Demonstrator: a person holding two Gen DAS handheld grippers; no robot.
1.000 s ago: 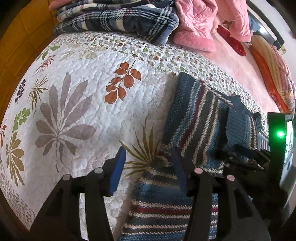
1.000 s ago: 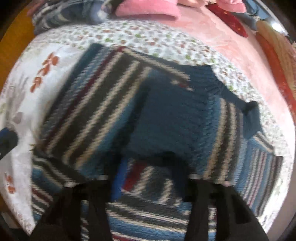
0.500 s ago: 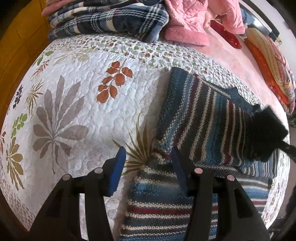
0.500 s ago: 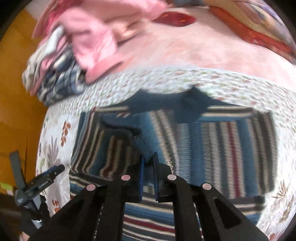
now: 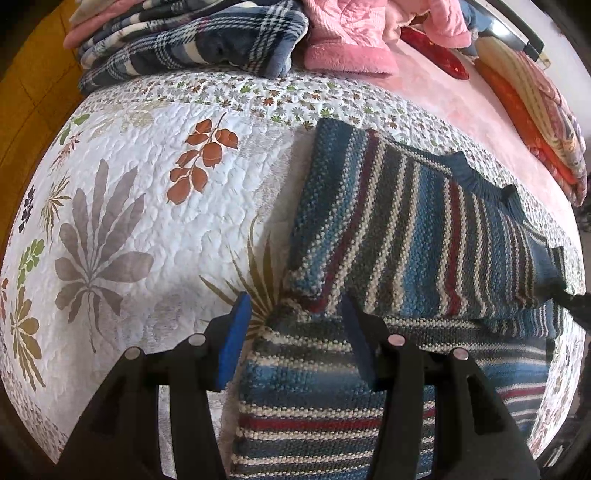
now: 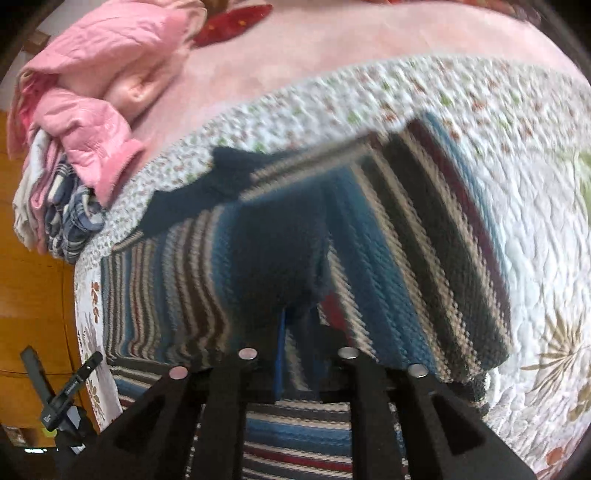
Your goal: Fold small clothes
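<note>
On my far left the leaf-print quilt (image 5: 122,206) lies bare, with a plaid blanket (image 5: 192,40) and a pink jacket (image 5: 351,33) heaped at its far edge. My left gripper (image 5: 291,332) hangs low over the near left corner of the striped sweater (image 5: 417,236), its blue pads spread wide with nothing between them. The sweater lies flat on the quilt, partly folded, one layer lapped over another along a crosswise edge just ahead of that gripper.

Further right, my right gripper (image 6: 299,354) sits at the sweater's middle. The view is motion-blurred (badly so), and a dark blue fold of knit (image 6: 280,258) bunches down between the fingers; I cannot tell whether they are pinching it or merely parted around it.

The risk I see: if that fold is only loosely caught, it could slip and drop crooked, spoiling the layer beneath. With the left pads gripping nothing, any pull from the right could also drag the whole sweater across the quilt.
</note>
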